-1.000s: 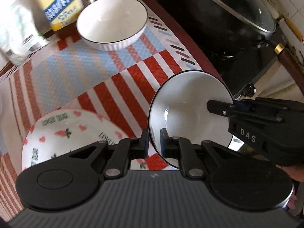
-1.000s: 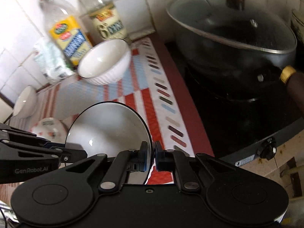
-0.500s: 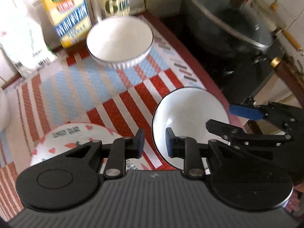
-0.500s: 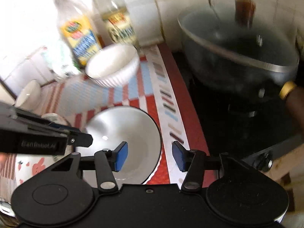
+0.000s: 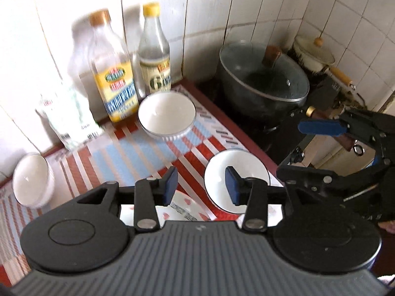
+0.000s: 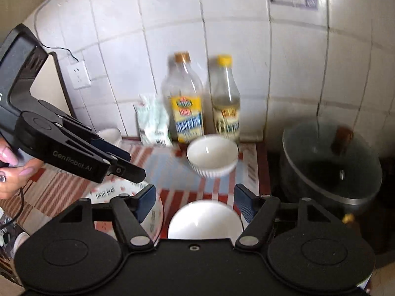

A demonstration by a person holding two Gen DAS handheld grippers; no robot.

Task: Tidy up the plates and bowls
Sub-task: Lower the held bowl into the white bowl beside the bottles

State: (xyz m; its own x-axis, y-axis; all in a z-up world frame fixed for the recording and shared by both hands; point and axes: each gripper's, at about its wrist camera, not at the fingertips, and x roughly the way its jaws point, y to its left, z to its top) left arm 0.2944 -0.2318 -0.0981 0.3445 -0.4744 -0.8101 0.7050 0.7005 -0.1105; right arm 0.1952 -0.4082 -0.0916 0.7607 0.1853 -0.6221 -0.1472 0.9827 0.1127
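Your left gripper [image 6: 123, 165] was matte black with blue pads, silver screws and "GenRobot.AI" lettering; your hand [image 6: 12, 170], frame left, wore what looked like pale pink polish.

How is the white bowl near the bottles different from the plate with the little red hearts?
The ribbed bowl is deep with plain white inside and a thin dark rim; the heart plate carries red hearts and lettering. The ribbed bowl stands in full view just in front of the bottles, while the heart plate lies nearer the camera, partly hidden behind the open left gripper. Both are white and rest on the striped mat.
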